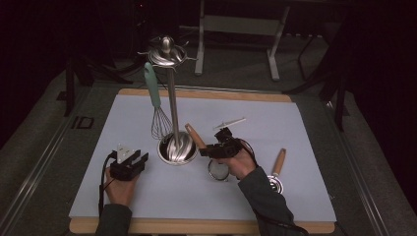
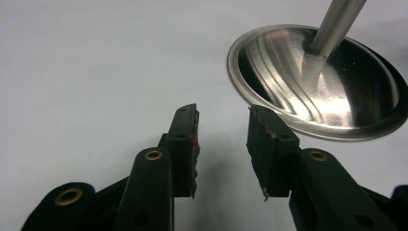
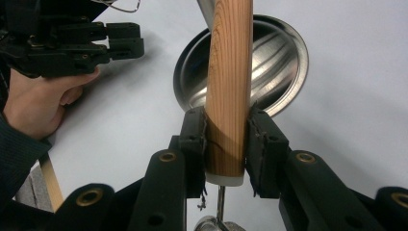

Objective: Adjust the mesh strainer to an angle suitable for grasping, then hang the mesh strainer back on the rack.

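Note:
A steel utensil stand (image 1: 173,105) rises from a round dish base (image 1: 177,150), and a whisk with a green handle (image 1: 153,88) hangs from its top. My right gripper (image 1: 205,150) is shut on the wooden handle (image 3: 230,86) of a small strainer, just right of the base. The handle (image 1: 195,136) tilts up toward the stand, and the mesh head (image 1: 219,170) hangs low by the hand. My left gripper (image 2: 223,118) is open and holds nothing. It rests on the mat left of the base (image 2: 317,82).
Another wooden-handled utensil (image 1: 278,168) lies on the white mat (image 1: 295,128) to the right. A small white stick (image 1: 230,123) lies behind my right gripper. The mat sits on a wooden board (image 1: 196,227). In the right gripper view, the left gripper (image 3: 91,43) shows beside the base.

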The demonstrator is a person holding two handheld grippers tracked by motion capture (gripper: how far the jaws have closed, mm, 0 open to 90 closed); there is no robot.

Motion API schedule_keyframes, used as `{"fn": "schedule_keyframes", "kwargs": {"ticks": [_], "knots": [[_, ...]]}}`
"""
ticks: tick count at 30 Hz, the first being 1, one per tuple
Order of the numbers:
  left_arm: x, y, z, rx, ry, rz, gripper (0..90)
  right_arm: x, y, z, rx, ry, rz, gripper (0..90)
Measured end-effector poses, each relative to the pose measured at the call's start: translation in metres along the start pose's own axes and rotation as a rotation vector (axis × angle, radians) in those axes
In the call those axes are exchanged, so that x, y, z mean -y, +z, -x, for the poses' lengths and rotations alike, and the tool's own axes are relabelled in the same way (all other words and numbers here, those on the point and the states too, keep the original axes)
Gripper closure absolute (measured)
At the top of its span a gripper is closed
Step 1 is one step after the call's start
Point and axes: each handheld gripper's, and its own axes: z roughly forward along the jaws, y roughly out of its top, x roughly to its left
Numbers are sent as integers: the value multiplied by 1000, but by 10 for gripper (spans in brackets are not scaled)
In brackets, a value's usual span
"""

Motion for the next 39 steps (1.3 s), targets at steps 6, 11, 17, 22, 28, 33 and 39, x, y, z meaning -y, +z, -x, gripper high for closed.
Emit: {"fn": "schedule_keyframes", "kwargs": {"ticks": [6,11,17,22,28,33,39], "knots": [[0,0,0,1,0,1,642,-1,-3,-6,2,-31,5,711],[0,0,0,2,0,1,642,-1,-8,-9,6,-44,11,711],[0,0,0,1,0,0,642,-2,-14,-12,2,-50,27,711],[0,0,0,2,0,-1,642,-5,-23,-13,-4,-56,53,711],[0,0,0,0,2,0,642,-8,-33,-14,-9,-65,87,711],[0,0,0,3,-2,0,642,-9,-40,-15,-21,-76,119,711],[0,0,0,1,-1,1,642,-10,-49,-16,-30,-88,153,711]]}}
